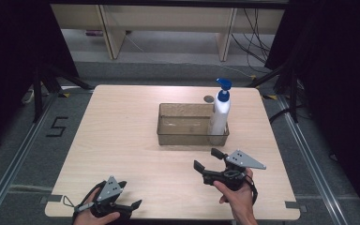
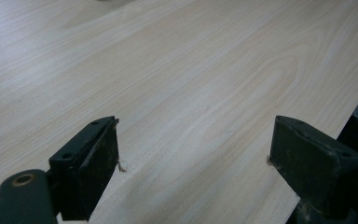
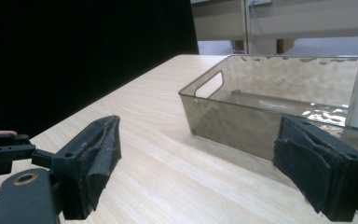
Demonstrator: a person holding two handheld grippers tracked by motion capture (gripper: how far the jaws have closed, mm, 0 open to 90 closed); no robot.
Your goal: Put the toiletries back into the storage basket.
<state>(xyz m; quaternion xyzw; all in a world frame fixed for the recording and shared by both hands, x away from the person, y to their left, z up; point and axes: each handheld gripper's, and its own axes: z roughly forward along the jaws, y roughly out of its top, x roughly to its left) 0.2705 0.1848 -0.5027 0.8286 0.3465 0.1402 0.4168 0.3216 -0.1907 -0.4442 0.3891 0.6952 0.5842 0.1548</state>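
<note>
High view: white pump bottle (image 1: pixel 219 116) stands upright in the clear bin's (image 1: pixel 168 136) right end — both claws, left (image 1: pixel 130 205) and right (image 1: pixel 206 159), gape wide, empty, over the tabletop (image 1: pixel 122 140).

Left hand-held gripper (image 1: pixel 130 205) and right hand-held gripper (image 1: pixel 207 159) both gape wide, empty

Table (image 1: pixel 122 140): pale wood, fine grain. Bin (image 1: pixel 168 126), centre: translucent smoky brown, rippled walls. Pump bottle (image 1: pixel 220 117), at the bin's right end: white body, blue pump head. Left gripper (image 1: pixel 132 205) and right gripper (image 1: pixel 208 159), near edge: black jaws, grey three-cornered plates. Floor (image 1: pixel 9 150): grey, marked with a black "5" at left.
</note>
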